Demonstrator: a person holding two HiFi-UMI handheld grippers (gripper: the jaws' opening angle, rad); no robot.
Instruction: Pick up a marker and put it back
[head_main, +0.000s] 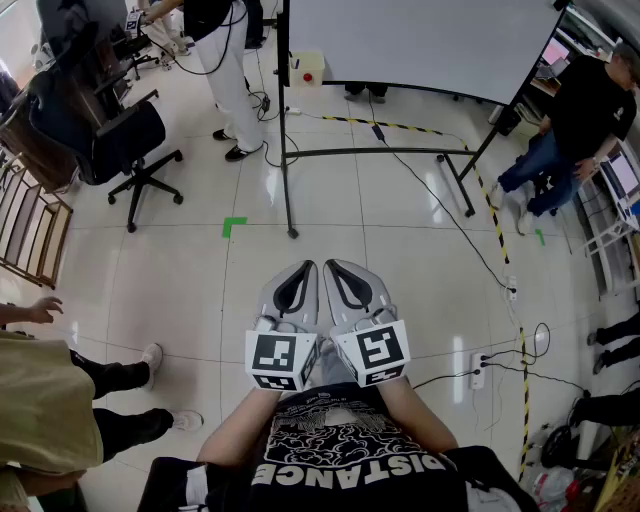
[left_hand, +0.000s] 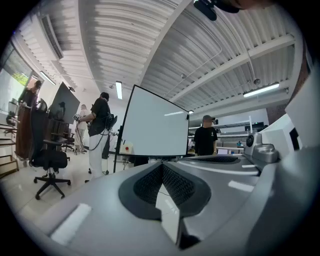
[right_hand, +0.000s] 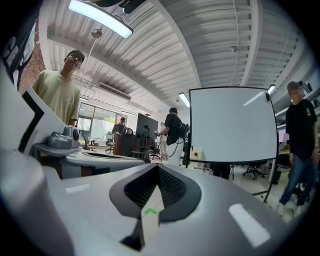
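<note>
Grey plastic fills the middle of the head view, where a person in a black printed T-shirt (head_main: 345, 450) holds the left gripper (head_main: 306, 267) and the right gripper (head_main: 333, 265) side by side before the chest. Both point level over the glossy white tiled floor (head_main: 400, 270). Each gripper's jaws are closed, the black ribbed pads meeting at their tips with nothing gripped between them; only floor shows through the slot behind the tips.

Ahead, a white board on a black tubular stand (head_main: 420, 45) stands toward the far edge of the floor, with a small white box with a red button (head_main: 307, 68) at its left post. A green tape corner (head_main: 233, 226) lies on the floor just left of the stand's foot, and yellow-and-black striped tape (head_main: 494, 212) runs along the floor's right side. A black swivel office chair (head_main: 112, 135) stands near the far left corner. A bystander in white trousers (head_main: 235, 90) stands beside the board, another in a black shirt and jeans (head_main: 575, 130) at the right edge, and a third in a tan shirt (head_main: 40, 410) at the near left. No view shows the marker clearly enough to place it.
</note>
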